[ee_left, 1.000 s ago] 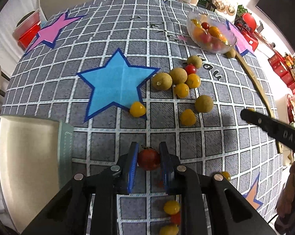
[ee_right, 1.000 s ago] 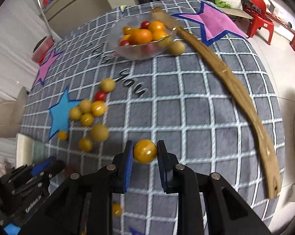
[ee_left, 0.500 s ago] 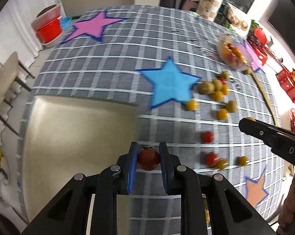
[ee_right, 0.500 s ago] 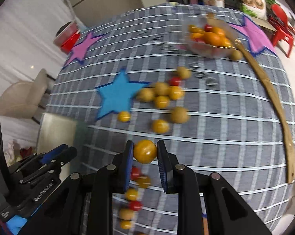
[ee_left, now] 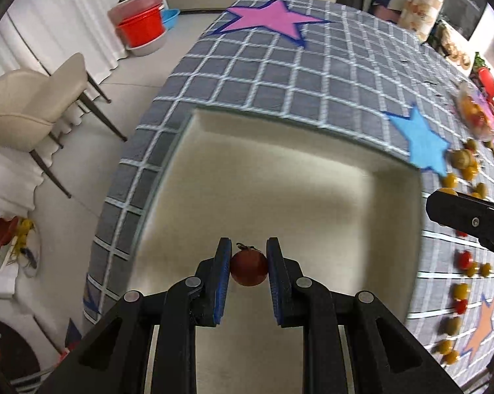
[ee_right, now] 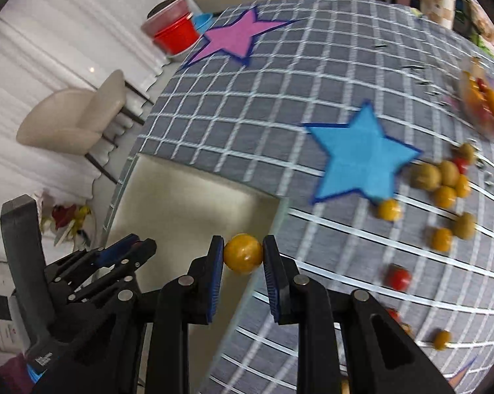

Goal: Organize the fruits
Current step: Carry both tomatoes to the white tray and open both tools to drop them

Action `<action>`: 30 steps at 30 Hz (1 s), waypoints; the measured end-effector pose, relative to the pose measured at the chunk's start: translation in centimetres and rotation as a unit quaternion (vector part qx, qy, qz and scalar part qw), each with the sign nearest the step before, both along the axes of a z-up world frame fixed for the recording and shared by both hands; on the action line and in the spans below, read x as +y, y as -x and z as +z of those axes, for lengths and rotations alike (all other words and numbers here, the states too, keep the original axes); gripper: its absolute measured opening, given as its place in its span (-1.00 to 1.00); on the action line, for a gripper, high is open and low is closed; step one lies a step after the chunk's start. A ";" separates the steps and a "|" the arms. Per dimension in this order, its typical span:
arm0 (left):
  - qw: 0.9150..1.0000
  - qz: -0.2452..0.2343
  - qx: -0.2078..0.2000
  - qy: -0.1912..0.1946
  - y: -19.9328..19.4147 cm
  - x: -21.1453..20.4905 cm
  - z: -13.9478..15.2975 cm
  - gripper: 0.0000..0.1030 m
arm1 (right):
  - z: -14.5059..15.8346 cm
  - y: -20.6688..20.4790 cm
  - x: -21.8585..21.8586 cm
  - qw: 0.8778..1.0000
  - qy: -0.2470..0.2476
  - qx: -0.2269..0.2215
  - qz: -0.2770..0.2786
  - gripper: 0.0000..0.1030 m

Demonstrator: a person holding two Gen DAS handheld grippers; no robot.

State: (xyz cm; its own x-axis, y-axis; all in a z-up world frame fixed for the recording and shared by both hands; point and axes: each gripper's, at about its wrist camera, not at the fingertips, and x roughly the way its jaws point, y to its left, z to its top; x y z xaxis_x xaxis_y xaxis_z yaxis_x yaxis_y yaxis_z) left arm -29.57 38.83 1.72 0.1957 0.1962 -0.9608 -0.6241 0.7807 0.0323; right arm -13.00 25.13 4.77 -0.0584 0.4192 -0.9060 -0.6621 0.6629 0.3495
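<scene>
My left gripper (ee_left: 248, 264) is shut on a red cherry tomato (ee_left: 249, 268) and holds it over the beige square tray (ee_left: 273, 184) at the table's left end. My right gripper (ee_right: 243, 255) is shut on a yellow-orange round fruit (ee_right: 243, 254) above the tray's right rim (ee_right: 273, 216). The left gripper also shows in the right wrist view (ee_right: 128, 249), over the tray. The right gripper shows as a black finger (ee_left: 467, 213) at the right of the left wrist view. Several loose yellow, olive and red fruits (ee_right: 444, 184) lie scattered on the grey checked cloth.
A clear bowl (ee_right: 483, 101) of fruit stands at the far right. Blue (ee_right: 362, 157) and pink (ee_right: 237, 36) stars mark the cloth. A beige chair (ee_left: 27, 111) and red tubs (ee_left: 142, 29) stand on the floor beyond the table's left edge.
Both grippers have swung left with their fruits, from above the scattered fruit to the tray. The tray now fills the left wrist view.
</scene>
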 end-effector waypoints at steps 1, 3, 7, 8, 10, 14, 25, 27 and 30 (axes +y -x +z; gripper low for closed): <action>1.000 0.003 0.003 0.000 0.1 0.3 -0.3 -0.55 | -0.4 0.2 0.8 1.000 0.004 0.000 0.006 -0.49; 1.000 0.008 0.006 -0.001 0.4 0.8 -0.8 -0.55 | -1.2 0.6 2.1 1.000 0.013 0.000 0.014 -0.49; 1.000 0.009 0.007 -0.004 0.4 0.9 -1.4 -0.55 | -2.6 1.0 3.7 0.999 0.033 -0.003 0.024 -0.49; 1.000 0.008 0.008 -0.004 0.4 0.9 -1.5 -0.55 | -2.9 1.1 4.0 0.999 0.038 -0.005 0.027 -0.49; 1.000 0.003 0.010 -0.008 0.3 0.7 -1.5 -0.55 | -3.6 1.2 4.4 0.998 0.049 -0.010 0.032 -0.49; 0.999 -0.012 0.012 -0.028 0.1 0.1 -1.5 -0.54 | -4.6 1.4 4.6 0.997 0.061 -0.012 0.036 -0.48; 0.997 -0.037 0.007 -0.066 0.3 -0.7 -0.5 0.61 | -5.0 1.6 5.2 0.997 0.052 -0.009 0.047 -0.12; 0.997 -0.038 0.012 -0.063 0.3 -0.8 -0.7 0.61 | -4.7 1.8 5.7 0.998 0.045 -0.005 0.052 0.23; 0.997 -0.037 0.011 -0.061 0.7 -0.8 -0.4 0.61 | -3.8 1.9 5.9 0.999 0.023 -0.004 0.046 0.61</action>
State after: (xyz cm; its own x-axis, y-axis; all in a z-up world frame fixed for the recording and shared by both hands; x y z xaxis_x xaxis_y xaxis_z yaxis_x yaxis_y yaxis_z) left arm -30.24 38.07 1.34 0.1921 0.2984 -0.9349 -0.5637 0.8134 0.1438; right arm -14.93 31.02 0.93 -0.0879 0.3703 -0.9247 -0.7231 0.6148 0.3149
